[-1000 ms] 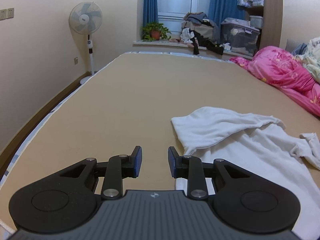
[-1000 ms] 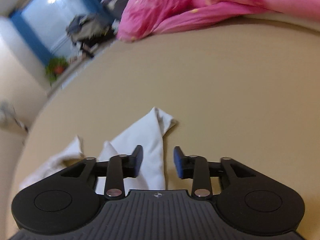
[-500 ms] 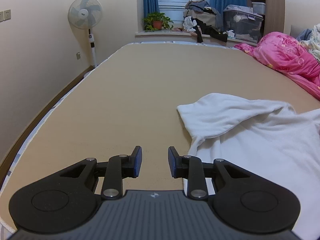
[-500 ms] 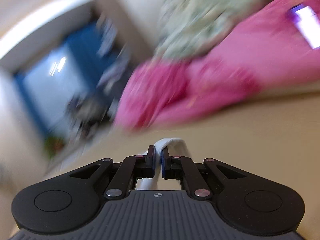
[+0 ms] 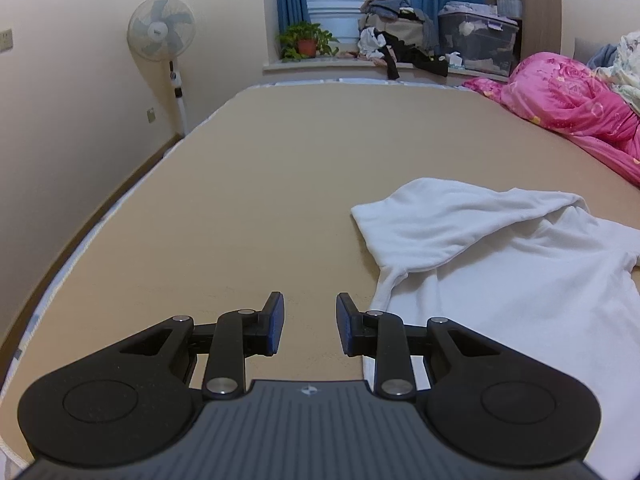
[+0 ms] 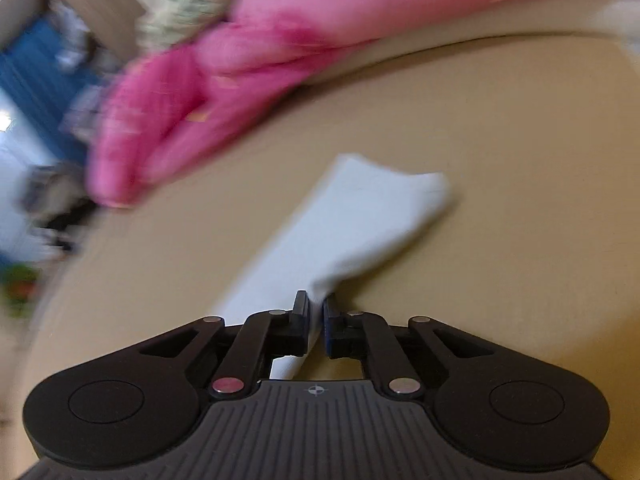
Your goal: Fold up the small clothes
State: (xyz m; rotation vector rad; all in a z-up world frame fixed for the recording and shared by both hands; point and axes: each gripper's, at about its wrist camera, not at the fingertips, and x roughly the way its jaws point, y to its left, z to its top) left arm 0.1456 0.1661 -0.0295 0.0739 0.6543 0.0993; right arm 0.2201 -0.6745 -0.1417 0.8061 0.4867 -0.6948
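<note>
A small white shirt [image 5: 500, 264] lies on the tan bed [image 5: 280, 184], to the right in the left wrist view, with one sleeve folded across its top. My left gripper [image 5: 310, 326] is open and empty, low over the bed just left of the shirt's edge. In the right wrist view, which is blurred, my right gripper [image 6: 316, 312] is shut on the white shirt's other sleeve [image 6: 360, 216], which stretches away from the fingers over the bed [image 6: 520, 200].
A pink quilt [image 5: 572, 108] lies along the bed's right side and shows in the right wrist view [image 6: 208, 92]. A standing fan [image 5: 162, 36] is by the left wall. A plant [image 5: 306, 42], clothes and a storage box [image 5: 478, 38] sit on the window ledge.
My right gripper closed on the white sleeve and swung it outward, so it now lies stretched out. My left gripper stayed open and drew back slightly; more of the shirt now lies flat.
</note>
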